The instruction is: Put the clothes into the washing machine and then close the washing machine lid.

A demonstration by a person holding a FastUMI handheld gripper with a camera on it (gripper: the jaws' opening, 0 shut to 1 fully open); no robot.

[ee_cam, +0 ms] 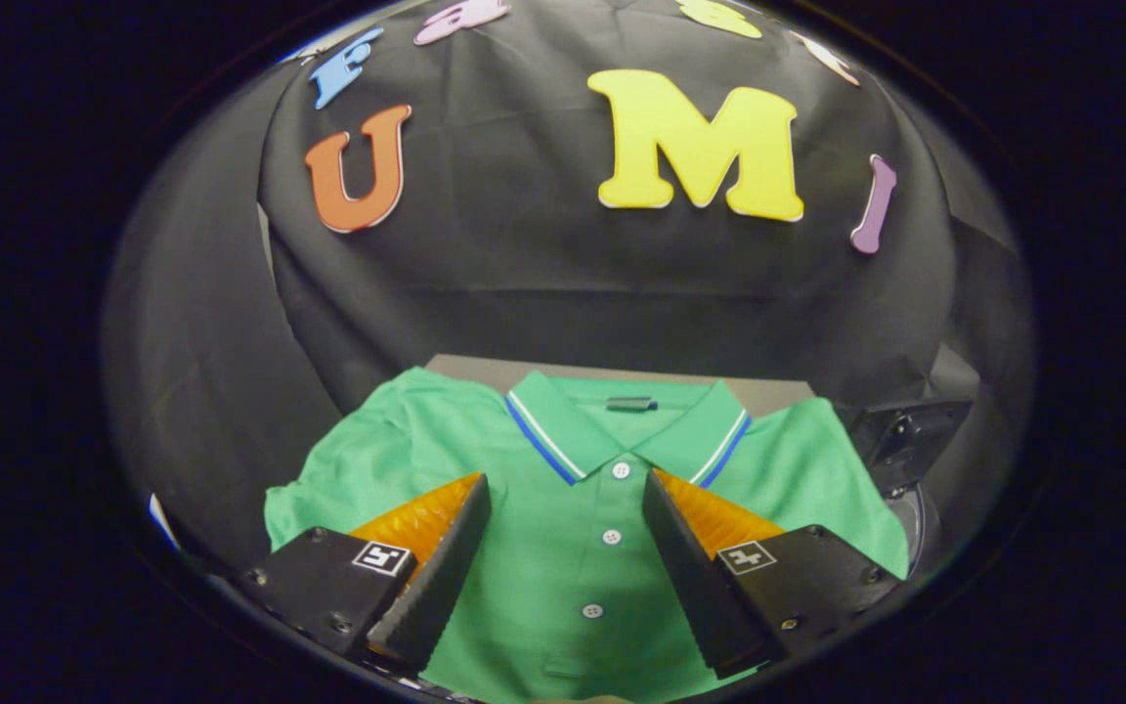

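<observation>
The gripper (563,557) hovered above a green polo shirt (583,508) with its fingers (436,577) spread wide and nothing between them, one on each side of the button placket (612,536), probably so that a descent would pinch the cloth near its middle. The shirt lay flat, face up, collar (627,435) away from the gripper, on a grey surface (485,372). A dark hinged part (905,440), possibly belonging to the washing machine, stood just beside the far sleeve.

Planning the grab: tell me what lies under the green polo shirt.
A grey surface peeks out behind the green polo shirt's collar; what lies beneath is covered. The gripper hovers open over the button placket.
</observation>
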